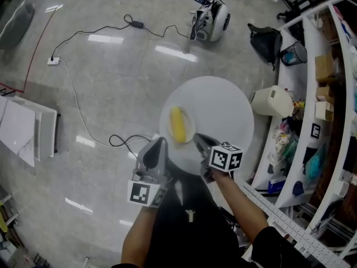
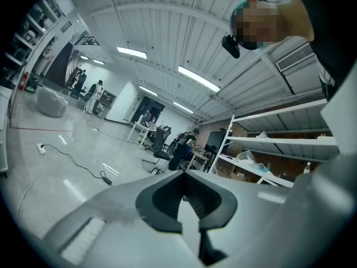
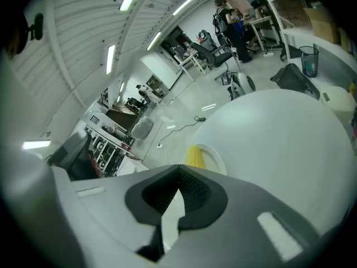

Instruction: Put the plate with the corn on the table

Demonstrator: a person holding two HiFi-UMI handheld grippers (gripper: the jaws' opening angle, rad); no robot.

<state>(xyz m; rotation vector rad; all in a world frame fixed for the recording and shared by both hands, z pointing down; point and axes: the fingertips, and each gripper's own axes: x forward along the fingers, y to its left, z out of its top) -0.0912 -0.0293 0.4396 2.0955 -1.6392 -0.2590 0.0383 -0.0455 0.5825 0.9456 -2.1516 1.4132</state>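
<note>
A white plate [image 1: 189,118] with a yellow corn cob [image 1: 178,124] lies flat at the left edge of the round white table [image 1: 223,105]. My right gripper [image 1: 197,136] is shut, its tips right at the plate's near rim; I cannot tell whether they pinch it. In the right gripper view the shut right gripper [image 3: 178,169] covers the plate's near side, with the corn cob [image 3: 194,157] and the plate's far rim [image 3: 218,158] showing just past the tips. My left gripper [image 1: 161,142] is off the table's left edge, shut and empty. It points up at the room and ceiling [image 2: 183,172].
White shelving [image 1: 329,94] full of boxes runs along the right. A white canister [image 1: 271,101] stands between it and the table. A black bag [image 1: 265,41], a wheeled device [image 1: 211,21] and a floor cable [image 1: 83,32] lie beyond. White panels [image 1: 22,130] sit at far left.
</note>
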